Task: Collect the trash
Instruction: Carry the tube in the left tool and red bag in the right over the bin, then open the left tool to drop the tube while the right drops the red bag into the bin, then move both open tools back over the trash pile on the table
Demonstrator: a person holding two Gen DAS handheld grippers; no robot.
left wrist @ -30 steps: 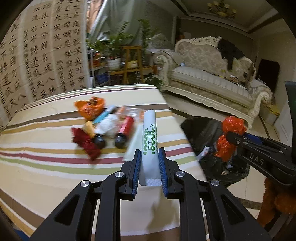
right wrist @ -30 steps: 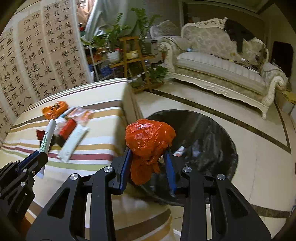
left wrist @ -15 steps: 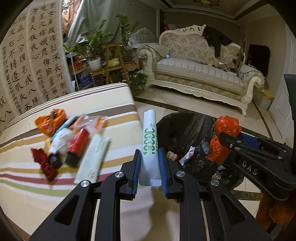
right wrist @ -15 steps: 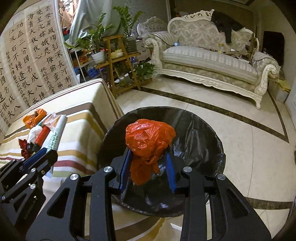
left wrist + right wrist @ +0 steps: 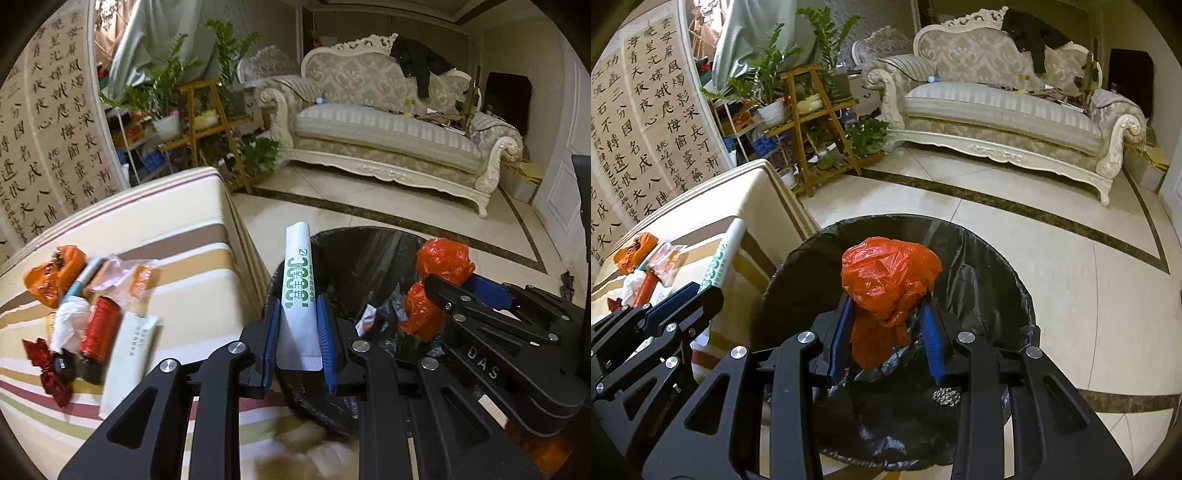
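Trash is partly collected: the left gripper (image 5: pixel 299 328) clamps a white tube (image 5: pixel 300 295), the right gripper (image 5: pixel 886 325) an orange bag (image 5: pixel 890 280), both over the bin (image 5: pixel 997 266); more litters the table (image 5: pixel 177 221) at nine o'clock.

Ornate sofa (image 5: pixel 384 129) on tiled floor (image 5: pixel 1089 266)

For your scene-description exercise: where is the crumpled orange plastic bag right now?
The crumpled orange plastic bag sits clamped in the right gripper, centre of the right wrist view, above the black-lined trash bin.
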